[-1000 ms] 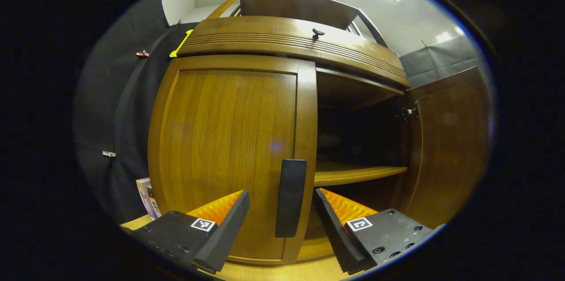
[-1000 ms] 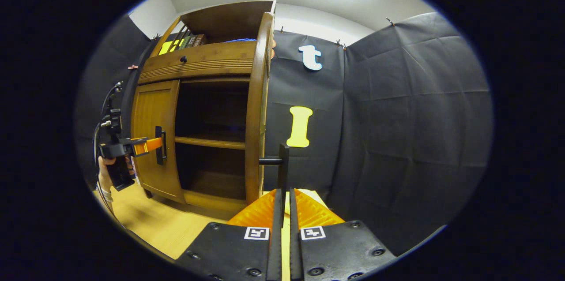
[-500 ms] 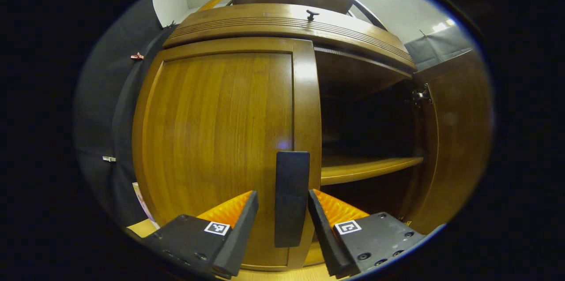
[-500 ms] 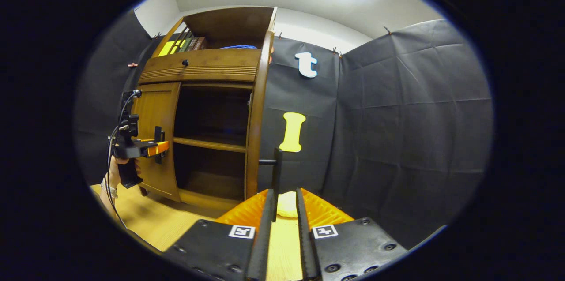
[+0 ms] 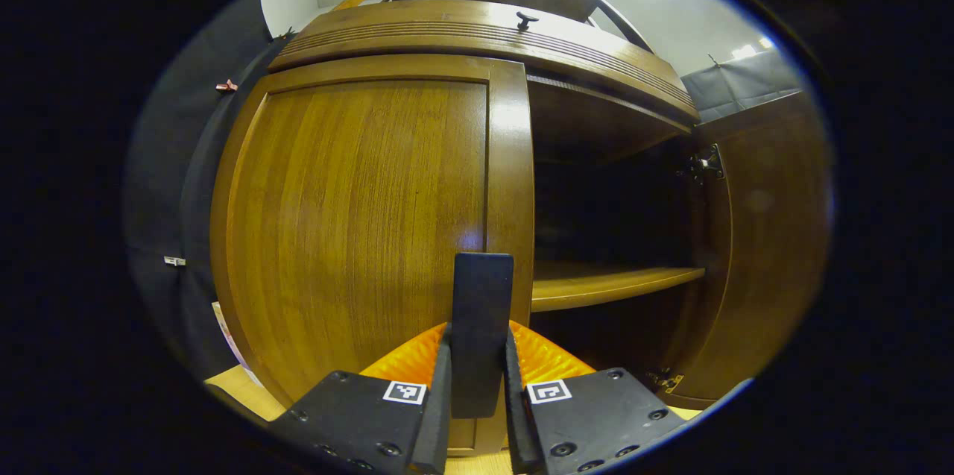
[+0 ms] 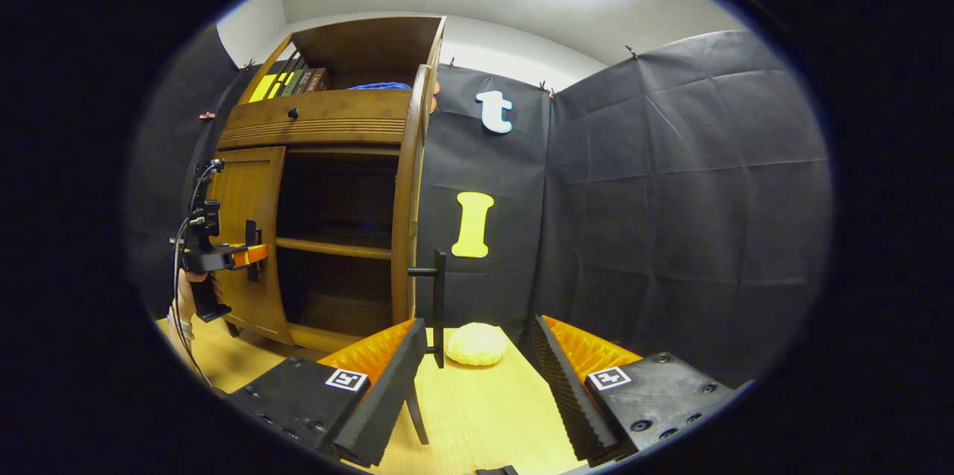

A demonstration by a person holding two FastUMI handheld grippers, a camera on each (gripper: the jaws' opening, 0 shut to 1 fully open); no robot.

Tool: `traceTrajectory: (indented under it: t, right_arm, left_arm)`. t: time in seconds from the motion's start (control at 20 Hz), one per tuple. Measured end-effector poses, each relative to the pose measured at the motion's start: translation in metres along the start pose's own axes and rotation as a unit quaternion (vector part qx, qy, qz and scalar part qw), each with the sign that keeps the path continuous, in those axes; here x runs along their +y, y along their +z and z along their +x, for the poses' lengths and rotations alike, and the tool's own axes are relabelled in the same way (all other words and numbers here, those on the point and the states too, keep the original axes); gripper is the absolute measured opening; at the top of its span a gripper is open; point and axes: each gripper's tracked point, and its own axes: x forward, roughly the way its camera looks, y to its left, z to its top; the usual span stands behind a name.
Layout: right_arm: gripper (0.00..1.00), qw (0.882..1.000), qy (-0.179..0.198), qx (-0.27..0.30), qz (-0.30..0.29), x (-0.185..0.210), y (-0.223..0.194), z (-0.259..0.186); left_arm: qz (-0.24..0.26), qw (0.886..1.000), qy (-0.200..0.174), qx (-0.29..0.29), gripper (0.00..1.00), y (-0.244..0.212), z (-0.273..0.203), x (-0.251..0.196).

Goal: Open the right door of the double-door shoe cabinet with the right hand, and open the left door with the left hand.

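The cabinet point(image 5: 477, 35) stands on a wooden table point(image 6: 484, 415), against the black wall. Its left door point(image 5: 358, 221) is closed. The black handle point(image 5: 481, 333) of this door is upright, near the inner edge, and the left gripper point(image 5: 477, 385) has its two fingers pressed on both sides of it. In the right gripper view the same gripper point(image 6: 238, 257) is seen far off at the left door, with a hand point(image 6: 195, 288) holding it from below.

The right door point(image 6: 406, 199) is swung wide open and is seen edge-on; its handle point(image 6: 438, 303) sticks out toward the camera. The right gripper point(image 6: 477, 370) is near this handle, with jaws wide apart and holding nothing. Inside the cabinet a shelf point(image 5: 611, 285) is visible. A pale round thing point(image 6: 475, 344) lies on the table beside the open door.
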Motion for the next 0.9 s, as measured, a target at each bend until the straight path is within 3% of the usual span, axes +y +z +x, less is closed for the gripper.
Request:
traceTrajectory:
  t: [0.35,0.7,0.9]
  right_arm:
    - [0.94,1.000,0.003,-0.009,-0.018,0.013,0.011,-0.018]
    - [0.95,0.999,0.016,-0.010,-0.031,0.039,0.022,-0.034]
    - [0.95,0.999,0.018,-0.012,-0.044,0.056,0.024,-0.037]
  left_arm:
    - [-0.017,0.999,-0.022,0.016,0.34,0.002,-0.024,0.000]
    - [-0.038,0.996,-0.074,0.021,0.34,0.006,-0.068,0.003]
    - [-0.028,0.996,-0.080,0.016,0.34,0.010,-0.100,0.012]
